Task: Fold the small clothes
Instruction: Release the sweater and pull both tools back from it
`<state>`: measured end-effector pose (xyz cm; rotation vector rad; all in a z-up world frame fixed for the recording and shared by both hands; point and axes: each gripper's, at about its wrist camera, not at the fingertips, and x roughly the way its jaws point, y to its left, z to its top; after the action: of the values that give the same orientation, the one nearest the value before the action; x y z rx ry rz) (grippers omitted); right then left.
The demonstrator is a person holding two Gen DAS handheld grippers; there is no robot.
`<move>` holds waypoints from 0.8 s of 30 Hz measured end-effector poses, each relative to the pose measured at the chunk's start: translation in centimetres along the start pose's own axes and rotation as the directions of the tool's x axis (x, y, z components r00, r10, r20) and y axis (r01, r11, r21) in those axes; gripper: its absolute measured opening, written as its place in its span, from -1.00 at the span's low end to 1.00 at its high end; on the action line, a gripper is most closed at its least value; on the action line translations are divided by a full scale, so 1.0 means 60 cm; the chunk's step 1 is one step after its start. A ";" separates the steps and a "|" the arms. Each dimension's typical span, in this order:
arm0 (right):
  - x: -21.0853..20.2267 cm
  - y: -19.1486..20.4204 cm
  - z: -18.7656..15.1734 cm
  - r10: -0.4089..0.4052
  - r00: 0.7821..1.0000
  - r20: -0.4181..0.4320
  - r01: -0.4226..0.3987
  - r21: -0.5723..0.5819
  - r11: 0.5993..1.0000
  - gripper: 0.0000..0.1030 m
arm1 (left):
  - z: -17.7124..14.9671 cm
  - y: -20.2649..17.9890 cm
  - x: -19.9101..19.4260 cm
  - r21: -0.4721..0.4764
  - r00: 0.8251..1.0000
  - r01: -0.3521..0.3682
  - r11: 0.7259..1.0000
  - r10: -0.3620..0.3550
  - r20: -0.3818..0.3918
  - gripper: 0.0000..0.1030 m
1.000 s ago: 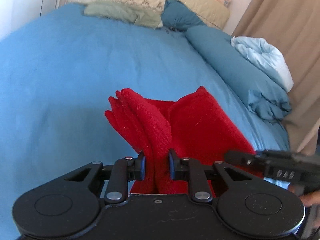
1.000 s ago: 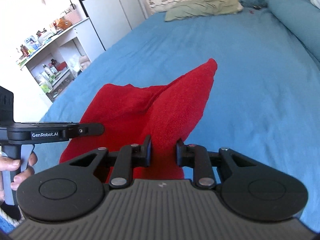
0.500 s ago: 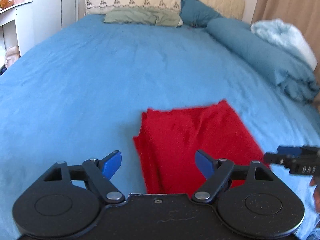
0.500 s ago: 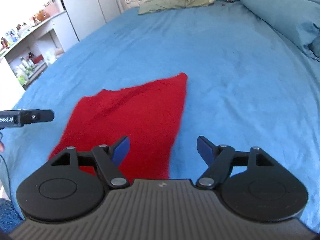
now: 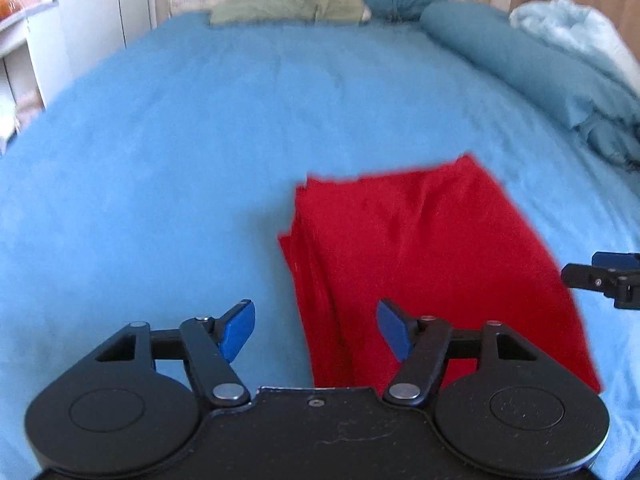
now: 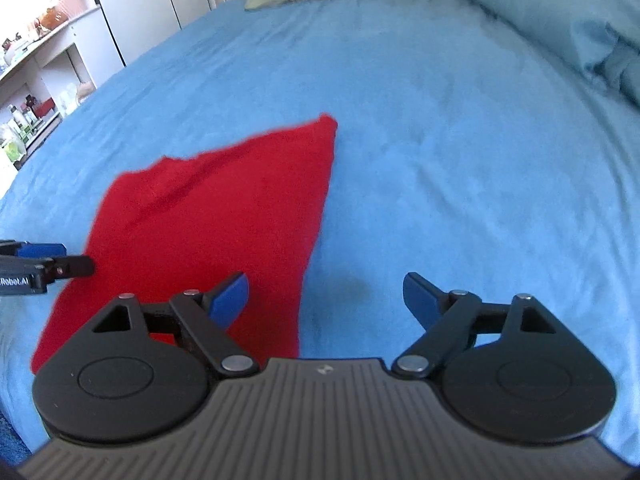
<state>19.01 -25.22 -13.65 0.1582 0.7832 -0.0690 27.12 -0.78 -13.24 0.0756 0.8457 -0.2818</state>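
Observation:
A red cloth (image 5: 420,256) lies folded and flat on the blue bed sheet (image 5: 180,152); layered edges show along its left side. It also shows in the right wrist view (image 6: 212,224). My left gripper (image 5: 316,330) is open and empty, just above the cloth's near left edge. My right gripper (image 6: 326,300) is open and empty, over the cloth's near right edge and the sheet (image 6: 460,140) beside it. Each gripper's tip shows in the other's view, the right one (image 5: 600,278) and the left one (image 6: 44,264).
Pillows (image 5: 288,6) lie at the head of the bed. A rolled blue duvet (image 5: 540,68) and a pale blanket (image 5: 576,28) run along the right side. White cabinets and cluttered shelves (image 6: 36,92) stand left of the bed.
One second ago both grippers were shut on the raised red cloth. They let go, the cloth dropped flat on the sheet, and both grippers now stand open, drawn back slightly.

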 end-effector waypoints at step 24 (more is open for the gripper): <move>-0.432 0.155 -0.086 -0.152 0.986 0.069 0.155 -0.033 0.987 1.00 | -0.120 -0.073 -0.420 -0.069 0.968 -0.168 0.983 0.178 0.175 1.00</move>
<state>-1.79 -15.10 2.16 0.0588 0.7290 -0.2041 4.83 1.76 1.00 0.0724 0.6610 -0.0997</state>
